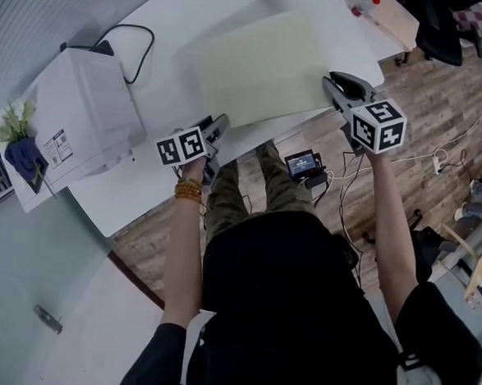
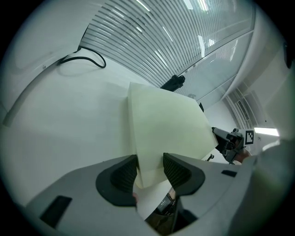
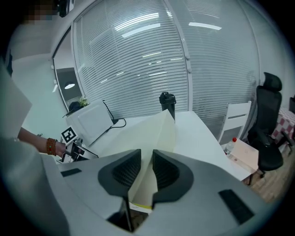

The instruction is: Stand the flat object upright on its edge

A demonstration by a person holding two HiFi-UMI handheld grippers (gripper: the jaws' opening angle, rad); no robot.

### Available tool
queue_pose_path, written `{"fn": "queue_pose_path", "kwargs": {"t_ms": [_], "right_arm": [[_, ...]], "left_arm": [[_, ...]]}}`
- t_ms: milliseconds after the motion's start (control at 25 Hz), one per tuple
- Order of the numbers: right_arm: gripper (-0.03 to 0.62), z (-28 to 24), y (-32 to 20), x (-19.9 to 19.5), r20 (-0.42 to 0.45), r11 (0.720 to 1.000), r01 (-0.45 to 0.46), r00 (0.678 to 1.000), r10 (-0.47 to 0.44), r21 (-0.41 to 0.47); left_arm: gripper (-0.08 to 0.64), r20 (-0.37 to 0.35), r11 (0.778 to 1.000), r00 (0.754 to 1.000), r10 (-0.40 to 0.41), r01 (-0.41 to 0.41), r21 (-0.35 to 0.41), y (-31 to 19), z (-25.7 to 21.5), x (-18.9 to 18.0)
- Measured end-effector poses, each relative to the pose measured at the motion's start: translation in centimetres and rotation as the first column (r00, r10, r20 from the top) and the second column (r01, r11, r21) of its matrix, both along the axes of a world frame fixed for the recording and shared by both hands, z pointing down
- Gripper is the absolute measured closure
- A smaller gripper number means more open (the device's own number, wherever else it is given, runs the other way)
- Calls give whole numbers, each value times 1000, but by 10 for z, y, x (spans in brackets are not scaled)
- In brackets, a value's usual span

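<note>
Pale yellow board tilted off white table, centre frame; right gripper clamped on near edge, left gripper apparently gripping other corner

Both arms stretch forward, left claw and right claw each clamped on the sheet.

White box w/ cable, blk bottle

Matt pale board; smooth white table; wood-grain floor.
</note>
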State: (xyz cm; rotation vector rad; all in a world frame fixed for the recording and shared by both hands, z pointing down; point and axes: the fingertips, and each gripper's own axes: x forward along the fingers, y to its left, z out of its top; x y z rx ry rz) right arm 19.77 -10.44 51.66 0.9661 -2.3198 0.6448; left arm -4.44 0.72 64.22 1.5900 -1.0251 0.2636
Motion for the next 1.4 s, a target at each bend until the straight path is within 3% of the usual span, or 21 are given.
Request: {"fn": "queue_pose_path", "kwargs": {"t_ms": [640, 1400], "right_arm": [[528, -34, 8, -24, -54, 996, 46, 998, -42, 71], [529, -68, 18, -54, -118, 982, 123, 987, -107, 144]], "left_arm": [[377, -69, 1000, 998, -11, 11, -1, 2, 0, -7], [379, -85, 1000, 996, -23, 24, 19, 5, -3, -16]]}}
